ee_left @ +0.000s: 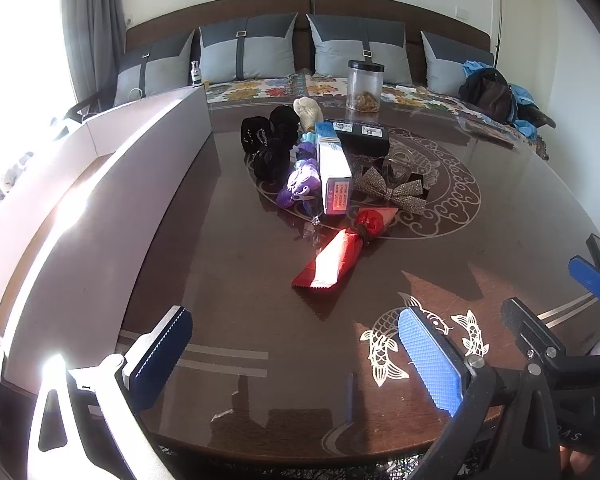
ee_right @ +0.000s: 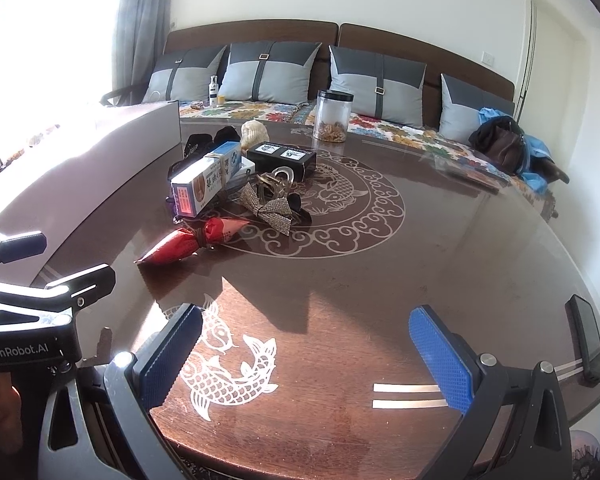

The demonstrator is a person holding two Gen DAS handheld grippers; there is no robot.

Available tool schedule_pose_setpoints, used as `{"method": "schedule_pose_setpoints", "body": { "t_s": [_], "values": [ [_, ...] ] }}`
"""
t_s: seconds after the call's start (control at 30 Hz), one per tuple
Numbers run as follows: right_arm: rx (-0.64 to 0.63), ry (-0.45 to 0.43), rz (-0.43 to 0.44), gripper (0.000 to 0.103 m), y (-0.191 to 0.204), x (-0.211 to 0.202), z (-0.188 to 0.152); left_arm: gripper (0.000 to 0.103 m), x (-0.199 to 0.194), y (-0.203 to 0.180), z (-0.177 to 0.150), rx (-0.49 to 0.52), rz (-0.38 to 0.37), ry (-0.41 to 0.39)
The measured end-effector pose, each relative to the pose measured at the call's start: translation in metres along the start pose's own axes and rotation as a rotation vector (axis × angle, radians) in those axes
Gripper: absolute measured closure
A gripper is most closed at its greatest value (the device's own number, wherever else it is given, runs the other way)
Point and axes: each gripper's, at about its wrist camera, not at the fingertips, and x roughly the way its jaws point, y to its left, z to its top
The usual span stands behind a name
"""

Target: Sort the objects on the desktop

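Left wrist view shows the left gripper (ee_left: 296,356) with its jaws wide apart and nothing between them, above the near part of the brown round table (ee_left: 480,240); the pile of desktop objects (ee_left: 320,168) lies at the table centre, with a red packet (ee_left: 336,254) nearest and a white box (ee_left: 100,184) along the left edge. Right wrist view shows the right gripper (ee_right: 306,356) also spread wide and empty over the fish pattern (ee_right: 228,368), well apart from the pile, and a black phone (ee_right: 586,338) lies at the right edge.

brown sofa (ee_right: 380,40), grey cushions (ee_right: 268,72), curtain (ee_right: 144,12)
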Motion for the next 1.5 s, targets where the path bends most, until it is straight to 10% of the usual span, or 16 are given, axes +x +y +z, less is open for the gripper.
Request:
{"method": "schedule_pose_setpoints", "body": {
  "t_s": [1.5],
  "values": [
    [0.08,0.201,0.026,0.0,-0.013,0.05,-0.017,0.0,0.053,0.011,-0.02,-0.021,0.01,0.181]
  ]
}}
